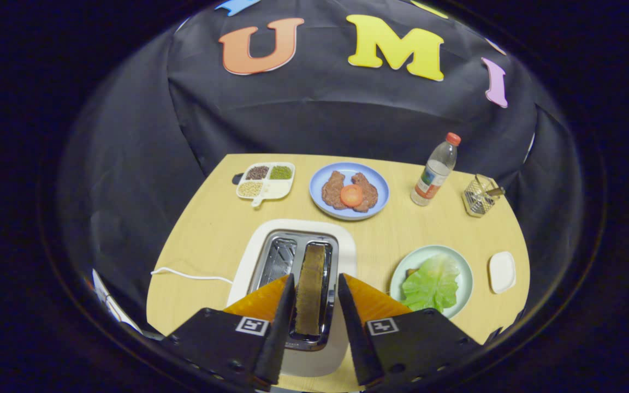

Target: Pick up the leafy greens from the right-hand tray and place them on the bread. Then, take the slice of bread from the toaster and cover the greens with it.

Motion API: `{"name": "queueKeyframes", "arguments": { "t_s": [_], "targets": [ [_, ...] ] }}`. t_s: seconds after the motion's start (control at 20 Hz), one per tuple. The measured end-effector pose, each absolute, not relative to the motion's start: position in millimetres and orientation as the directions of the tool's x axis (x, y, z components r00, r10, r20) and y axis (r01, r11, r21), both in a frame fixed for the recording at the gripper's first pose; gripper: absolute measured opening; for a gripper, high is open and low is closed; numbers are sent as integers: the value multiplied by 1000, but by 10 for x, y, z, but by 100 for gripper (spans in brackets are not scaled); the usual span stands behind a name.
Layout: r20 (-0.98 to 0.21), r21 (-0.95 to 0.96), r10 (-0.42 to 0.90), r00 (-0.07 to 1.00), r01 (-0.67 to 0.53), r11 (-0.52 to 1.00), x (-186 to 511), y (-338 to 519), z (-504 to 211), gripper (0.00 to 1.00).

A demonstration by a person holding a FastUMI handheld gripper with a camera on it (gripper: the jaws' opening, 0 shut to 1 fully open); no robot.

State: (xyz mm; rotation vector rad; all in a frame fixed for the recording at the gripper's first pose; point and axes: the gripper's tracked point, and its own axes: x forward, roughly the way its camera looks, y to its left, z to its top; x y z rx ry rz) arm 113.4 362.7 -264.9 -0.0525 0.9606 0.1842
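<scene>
Seemingly at the second step: greens (432,283) already lying on the pale green plate (464,273), hiding whatever bread sits beneath, judged from the task rather than seen.

Left to right across the worktop (211,229): white cable (189,276) trailing off the toaster's side; divided dish (266,180) of beans and seeds at the far end; white toaster (298,262) nearest, left slot empty, right slot holding the slice of bread (312,289) upright; blue plate (349,190) with meat and a tomato round beyond; water bottle (434,172); wire holder (479,195); small white dish (502,271) just beside the greens' plate.

Gripper (316,292) poised over the toaster, fingers parted and holding nothing, one tip on each side of the slice, not touching it as far as can be told.

To do the step well, by judgement: lower straight along the slot, keeping the slice centred between the fingers and clear of the metal slot walls. Close on the flat faces, not the crust ends, and gently, since toast likely crumbles under a hard pinch. Lift vertically until free of the slot before swinging right. Carry across to the green plate, turn the slice flat and set down squarely so the leaf stays covered and not dragged off.
</scene>
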Motion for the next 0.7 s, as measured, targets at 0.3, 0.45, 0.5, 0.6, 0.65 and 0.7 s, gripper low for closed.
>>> {"name": "queueKeyframes", "arguments": {
  "t_s": [0.3,0.45,0.5,0.6,0.65,0.7],
  "targets": [
    [-822,54,158,547,-202,978,1085,3726,-2598,18],
    [-804,55,164,572,-203,978,1084,3690,-2437,11],
    [-796,68,182,577,-213,975,1063,3707,-2401,11],
    [-782,81,196,592,-215,973,1045,3673,-2221,11],
    [-775,99,212,596,-216,971,1045,3668,-2120,11],
    [-768,120,226,599,-212,970,1037,3651,-2030,11]
  ]
}}
